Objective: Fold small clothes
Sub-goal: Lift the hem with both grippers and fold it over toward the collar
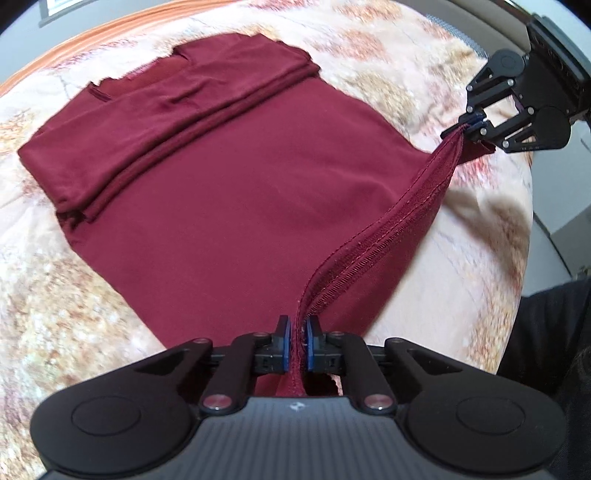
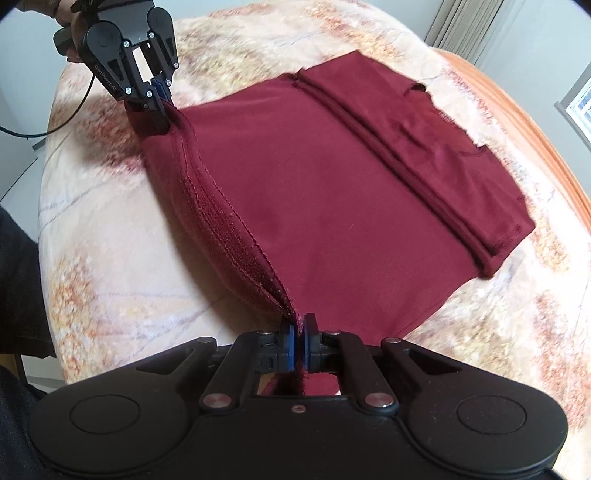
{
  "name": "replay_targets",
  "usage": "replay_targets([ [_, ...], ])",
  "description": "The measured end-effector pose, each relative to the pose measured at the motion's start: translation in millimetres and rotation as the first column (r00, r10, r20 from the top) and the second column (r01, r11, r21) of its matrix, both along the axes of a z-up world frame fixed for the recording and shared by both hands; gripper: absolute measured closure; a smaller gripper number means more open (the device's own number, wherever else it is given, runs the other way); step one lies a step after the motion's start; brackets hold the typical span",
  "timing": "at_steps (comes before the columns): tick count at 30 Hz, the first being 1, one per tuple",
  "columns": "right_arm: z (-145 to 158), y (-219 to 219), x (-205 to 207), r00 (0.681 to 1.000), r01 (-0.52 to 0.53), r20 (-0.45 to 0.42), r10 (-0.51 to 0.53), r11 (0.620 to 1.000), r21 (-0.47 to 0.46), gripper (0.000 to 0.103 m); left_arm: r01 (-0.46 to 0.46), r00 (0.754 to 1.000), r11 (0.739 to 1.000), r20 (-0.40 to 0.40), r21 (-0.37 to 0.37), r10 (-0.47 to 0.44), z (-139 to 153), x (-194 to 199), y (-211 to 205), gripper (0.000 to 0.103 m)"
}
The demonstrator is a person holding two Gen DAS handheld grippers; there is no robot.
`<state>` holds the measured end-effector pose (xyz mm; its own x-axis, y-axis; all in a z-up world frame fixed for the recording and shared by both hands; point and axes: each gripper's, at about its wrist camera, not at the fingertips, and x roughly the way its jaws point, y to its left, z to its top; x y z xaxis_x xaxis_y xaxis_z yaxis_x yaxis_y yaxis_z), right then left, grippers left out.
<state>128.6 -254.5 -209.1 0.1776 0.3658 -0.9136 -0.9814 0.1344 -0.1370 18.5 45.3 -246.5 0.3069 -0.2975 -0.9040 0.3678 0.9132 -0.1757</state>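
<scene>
A dark red garment (image 1: 221,192) lies spread on a floral blanket, its far part folded over with sleeves tucked in; it also shows in the right wrist view (image 2: 332,192). My left gripper (image 1: 297,332) is shut on one corner of the near hem. My right gripper (image 2: 298,334) is shut on the other hem corner. The stitched hem (image 1: 388,229) is stretched and lifted between them. The right gripper shows in the left wrist view (image 1: 474,125), and the left gripper shows in the right wrist view (image 2: 160,98).
The floral blanket (image 1: 55,295) covers the bed, with an orange border (image 2: 546,122) along its far edge. A dark-clothed person (image 1: 546,332) is at the near side. A curtain (image 2: 465,26) and a window (image 2: 580,103) stand beyond the bed.
</scene>
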Motion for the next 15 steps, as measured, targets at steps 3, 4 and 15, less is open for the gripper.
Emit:
replay_targets([
  [3,6.8,3.2,11.7,1.0,-0.02,0.01,0.02,1.0,0.001,0.099,-0.014,1.0,1.0,0.016,-0.015,0.015,8.0,6.7,10.1,0.096],
  [4,8.6,4.5,15.8,1.0,-0.028,0.014,0.028,1.0,0.001,0.099,-0.018,1.0,1.0,0.023,-0.015,0.018,10.3,8.7,12.5,0.098],
  [15,34.6,18.2,51.8,0.997,-0.049,0.053,0.048,0.998,0.025,0.099,-0.04,0.994,0.999,0.096,-0.027,0.043,39.0,36.1,32.1,0.101],
])
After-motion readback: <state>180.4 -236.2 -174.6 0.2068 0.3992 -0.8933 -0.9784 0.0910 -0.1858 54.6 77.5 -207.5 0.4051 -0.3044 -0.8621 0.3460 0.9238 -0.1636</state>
